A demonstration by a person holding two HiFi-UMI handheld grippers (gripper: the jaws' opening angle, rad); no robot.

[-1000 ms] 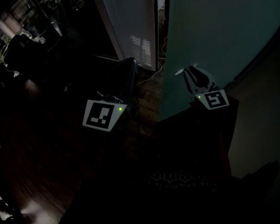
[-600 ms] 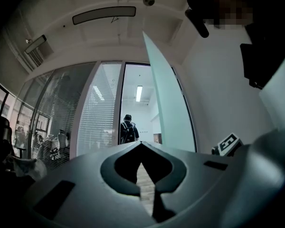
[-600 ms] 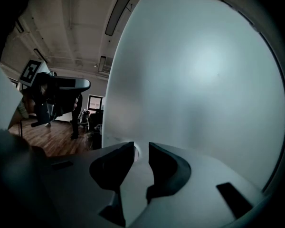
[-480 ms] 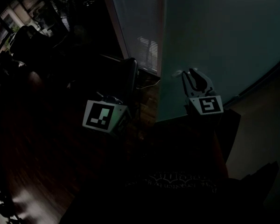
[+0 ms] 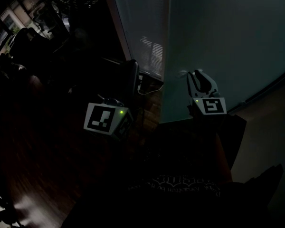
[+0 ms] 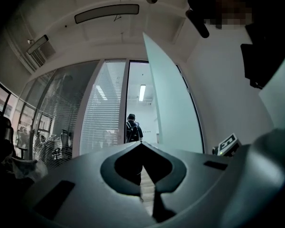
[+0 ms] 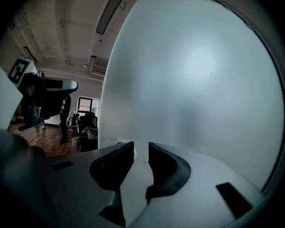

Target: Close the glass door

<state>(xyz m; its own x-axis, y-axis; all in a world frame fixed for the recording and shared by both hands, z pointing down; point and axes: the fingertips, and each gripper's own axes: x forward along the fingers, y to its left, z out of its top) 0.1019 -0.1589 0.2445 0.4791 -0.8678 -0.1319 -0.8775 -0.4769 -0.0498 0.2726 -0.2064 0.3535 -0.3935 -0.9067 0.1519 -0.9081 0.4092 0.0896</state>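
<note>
The left gripper [image 6: 141, 145] is nearest, its jaws shut tip to tip with nothing between them, and it stands apart from the door. The right gripper [image 7: 140, 152] has its jaws a narrow gap apart and empty. Its tips are close up to the frosted face of the door [image 7: 199, 80] — whether they touch it I cannot tell. The door stands ajar, its edge just beside the blinds [image 5: 142, 32]. A chair [image 5: 132, 77] sits left of that edge, and farther off — in the opening — stands a person [image 6: 132, 128].
</note>
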